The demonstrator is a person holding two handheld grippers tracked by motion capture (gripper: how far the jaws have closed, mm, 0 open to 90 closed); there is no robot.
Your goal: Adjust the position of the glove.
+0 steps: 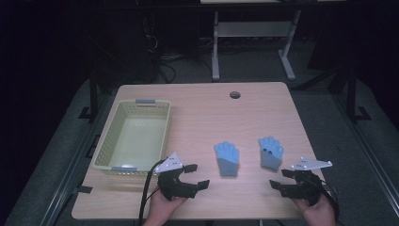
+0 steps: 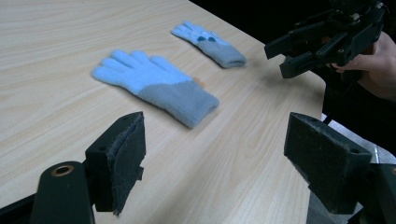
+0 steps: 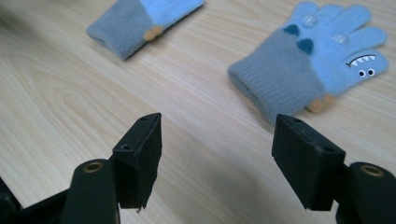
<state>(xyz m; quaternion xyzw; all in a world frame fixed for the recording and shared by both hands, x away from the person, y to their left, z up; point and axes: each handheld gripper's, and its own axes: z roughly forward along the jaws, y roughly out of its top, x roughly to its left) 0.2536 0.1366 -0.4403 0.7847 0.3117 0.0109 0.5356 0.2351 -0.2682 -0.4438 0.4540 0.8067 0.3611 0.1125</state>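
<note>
Two small light-blue gloves with grey cuffs lie flat on the wooden table. The plain-backed left glove is near the middle. The right glove has a monster face and dark spots. My left gripper rests near the front edge, left of the gloves, open and holding nothing. At the front right sits my right gripper, open too, its jaws short of the right glove's cuff.
A pale yellow-green plastic basket stands on the table's left side, just behind the left gripper. A round cable hole lies near the far edge. A white desk frame stands on the floor beyond the table.
</note>
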